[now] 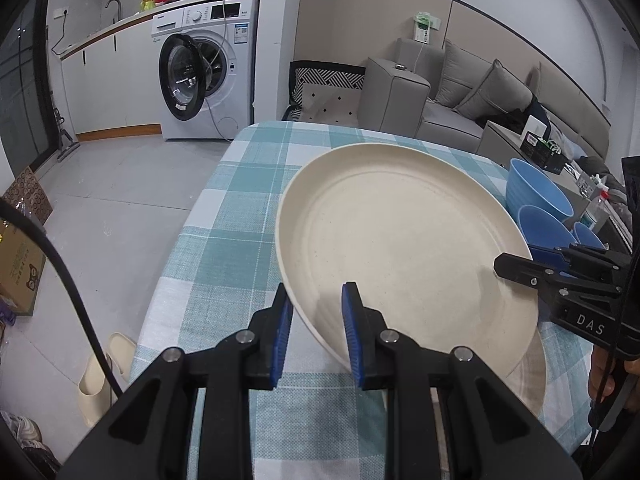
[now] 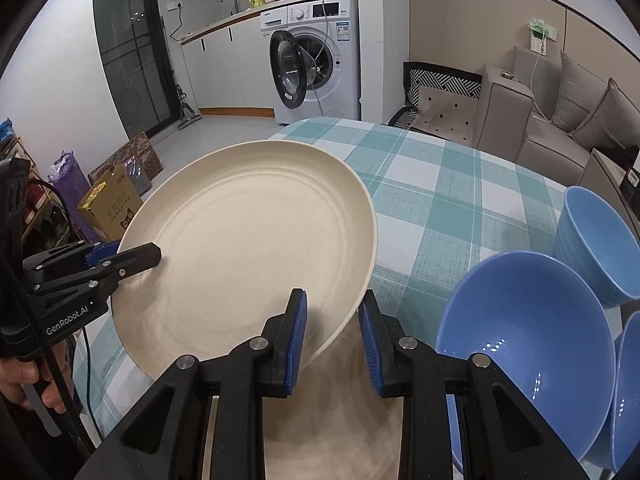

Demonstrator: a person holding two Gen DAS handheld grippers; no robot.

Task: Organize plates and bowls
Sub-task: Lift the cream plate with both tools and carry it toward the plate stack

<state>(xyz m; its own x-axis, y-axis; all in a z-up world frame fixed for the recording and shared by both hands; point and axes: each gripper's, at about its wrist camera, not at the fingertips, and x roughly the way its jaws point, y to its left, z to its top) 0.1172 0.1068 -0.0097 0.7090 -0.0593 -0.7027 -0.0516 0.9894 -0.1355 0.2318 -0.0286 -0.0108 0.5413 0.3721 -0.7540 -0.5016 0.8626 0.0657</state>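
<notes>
A large cream plate (image 1: 400,248) hangs tilted above the teal-checked table (image 1: 224,240), held at two places on its rim. My left gripper (image 1: 316,292) is shut on the plate's near left edge. My right gripper (image 2: 333,298) is shut on the rim of the same plate (image 2: 248,248) at its near right edge. Each gripper shows in the other's view: the right gripper (image 1: 516,268) and the left gripper (image 2: 140,256). Under the raised plate lies another cream plate (image 1: 536,380). Three blue bowls stand to the right, the nearest bowl (image 2: 528,340) beside my right gripper.
The table's left edge (image 1: 168,280) drops to a grey floor with a cardboard box (image 2: 112,208) and slippers (image 1: 96,380). A washing machine (image 1: 208,68) with its door open stands behind. A grey sofa (image 1: 472,92) lies beyond the far right of the table.
</notes>
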